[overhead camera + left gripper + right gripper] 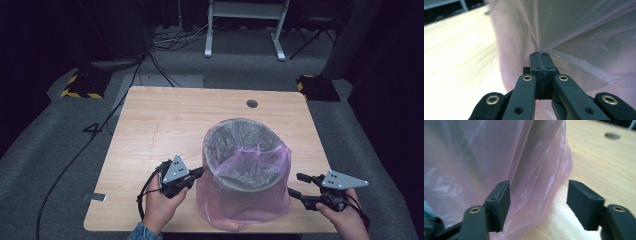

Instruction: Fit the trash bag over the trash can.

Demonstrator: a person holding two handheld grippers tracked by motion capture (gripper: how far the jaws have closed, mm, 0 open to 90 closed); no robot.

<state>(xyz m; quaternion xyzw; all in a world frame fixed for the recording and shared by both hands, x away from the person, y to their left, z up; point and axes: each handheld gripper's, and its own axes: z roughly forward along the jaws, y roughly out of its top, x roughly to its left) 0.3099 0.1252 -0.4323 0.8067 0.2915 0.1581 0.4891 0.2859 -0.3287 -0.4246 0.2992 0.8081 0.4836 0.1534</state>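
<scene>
Two grippers flank a grey bin (245,165) that stands on the near half of the wooden tabletop (165,125), lined with a thin pink plastic bag (272,197) whose skirt drapes down over the bin's outside to the wood. The left gripper (199,172) sits at the bin's left side, level with the rim, held in the person's left hand (160,202). In the left gripper view its jaws are pressed together with a fold of the pink film running up from between their tips (the plastic pulls into taut creases from that spot), so they are pinching the bag. The right gripper (297,185) hangs just beside the bin's lower right flank, held in the right hand (345,220). In the right gripper view its jaws are spread wide, one pad (499,200) against the bag's loose folds, the other (584,203) out over bare wood, gripping nothing. A round cable hole (252,104) lies in the tabletop beyond the bin, near the far edge. Black cables (100,125) trail across the grey carpet to the left of the table, and a white frame (245,25) stands farther back.
</scene>
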